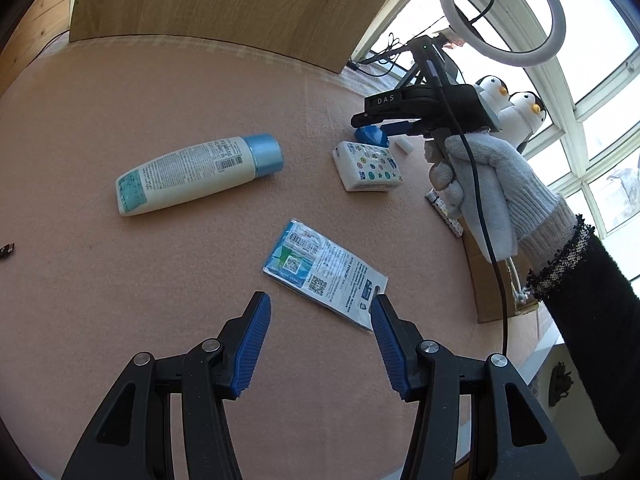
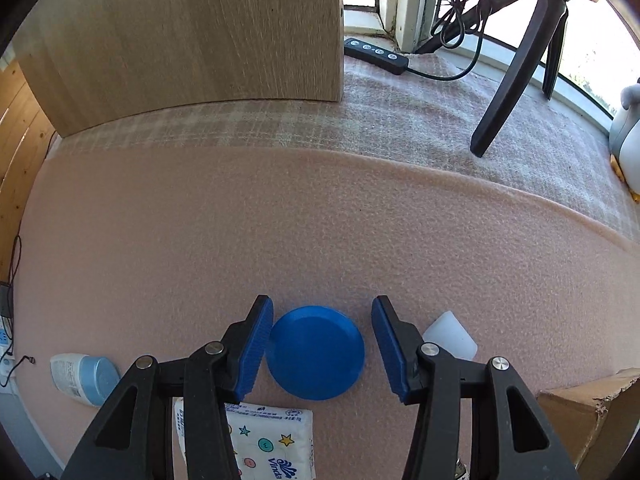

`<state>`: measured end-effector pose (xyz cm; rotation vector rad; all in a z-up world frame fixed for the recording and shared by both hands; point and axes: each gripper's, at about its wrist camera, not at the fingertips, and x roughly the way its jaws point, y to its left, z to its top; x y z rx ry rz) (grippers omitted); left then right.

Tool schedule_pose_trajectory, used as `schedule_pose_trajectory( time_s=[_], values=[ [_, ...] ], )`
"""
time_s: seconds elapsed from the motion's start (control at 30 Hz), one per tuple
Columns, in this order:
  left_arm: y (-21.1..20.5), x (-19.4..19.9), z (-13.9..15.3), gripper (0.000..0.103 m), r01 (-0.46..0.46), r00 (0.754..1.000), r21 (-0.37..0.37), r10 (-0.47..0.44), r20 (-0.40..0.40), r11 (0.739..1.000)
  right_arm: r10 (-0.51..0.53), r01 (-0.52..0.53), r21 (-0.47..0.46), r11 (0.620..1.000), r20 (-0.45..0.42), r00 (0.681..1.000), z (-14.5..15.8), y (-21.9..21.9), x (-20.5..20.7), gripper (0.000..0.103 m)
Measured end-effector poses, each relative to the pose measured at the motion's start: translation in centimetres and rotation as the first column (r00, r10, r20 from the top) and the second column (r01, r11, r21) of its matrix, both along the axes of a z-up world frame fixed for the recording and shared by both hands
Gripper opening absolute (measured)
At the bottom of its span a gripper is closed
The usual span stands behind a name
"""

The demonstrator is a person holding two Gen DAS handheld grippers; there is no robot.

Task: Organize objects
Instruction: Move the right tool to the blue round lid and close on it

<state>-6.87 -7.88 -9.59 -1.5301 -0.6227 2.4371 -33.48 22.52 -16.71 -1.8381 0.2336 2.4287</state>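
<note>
Blue disc [image 2: 316, 352] lies flat on the pink desk [image 2: 320, 232] between the pads of the right claw [image 2: 322, 338], whose jaws stand apart; the left pad [image 2: 256, 354] sits just beside the disc's rim, contact unclear, and the right pad stands clear of it. White block [image 2: 451, 335] lies just right of that claw; tissue pack [image 2: 276, 446] lies beneath it, nearer the camera. Left claw [image 1: 320, 342] hangs with jaws apart and nothing between them, a flat printed packet [image 1: 326, 272] just ahead. Lotion bottle [image 1: 196, 174] lies on its side further out, left. A gloved hand [image 1: 480, 184] holds the right claw.
</note>
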Motion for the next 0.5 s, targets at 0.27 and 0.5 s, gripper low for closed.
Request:
schedule_pose_trajectory(
  time_s=[0.27, 0.5],
  values=[
    [1.5, -1.2, 0.1, 0.055, 0.048, 0.999, 0.001, -0.048, -0.006, 0.999, -0.039, 0.039, -0.023, 0.999, -0.008, 0.999, 0.2, 2.1, 2.5, 0.041],
    [2.9, -1.9, 0.2, 0.055, 0.083, 0.996, -0.006, -0.083, -0.011, 0.996, -0.076, 0.075, -0.035, 0.997, -0.031, 0.997, 0.4, 3.2, 5.8, 0.041]
  ],
)
